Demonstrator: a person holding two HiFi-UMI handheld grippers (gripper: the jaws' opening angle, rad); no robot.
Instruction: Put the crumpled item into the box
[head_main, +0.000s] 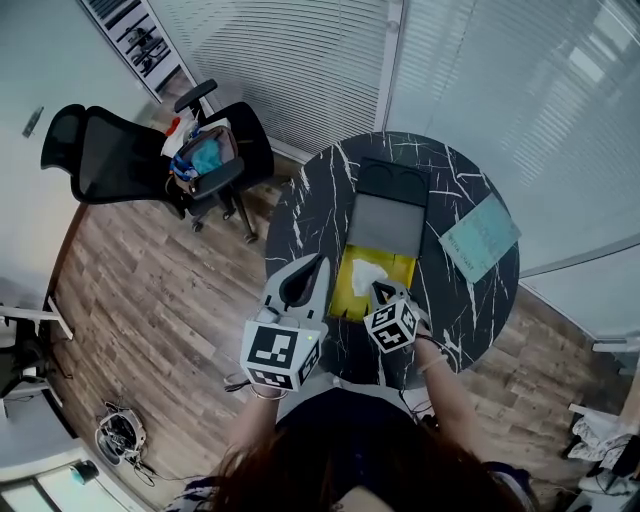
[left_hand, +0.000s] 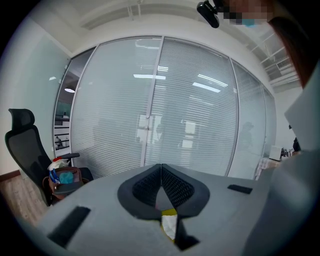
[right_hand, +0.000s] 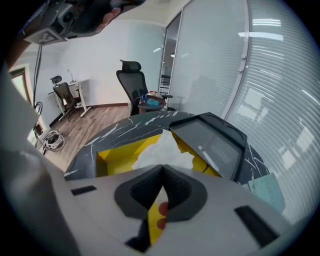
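Our right gripper (right_hand: 162, 166) is pinched on the crumpled paper (right_hand: 161, 145) in the yellow box (right_hand: 114, 153), left gripper (left_hand: 161, 166) closed, empty.

Wood-plank floor (head_main: 150, 300), round black white-veined table (head_main: 310, 200), black high-backed office chair (head_main: 115, 165) with a bag (head_main: 207, 157) on its seat, glass walls with closed white blinds (head_main: 300, 60), plain white wall (head_main: 40, 70), ceiling lights reflected in the glass, a white desk (right_hand: 80, 84) by the far wall.

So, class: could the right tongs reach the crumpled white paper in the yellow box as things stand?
Probably yes: the right tongs point straight at the crumpled paper, the yellow box lies open, and nothing stands between. The jaws are together, though.
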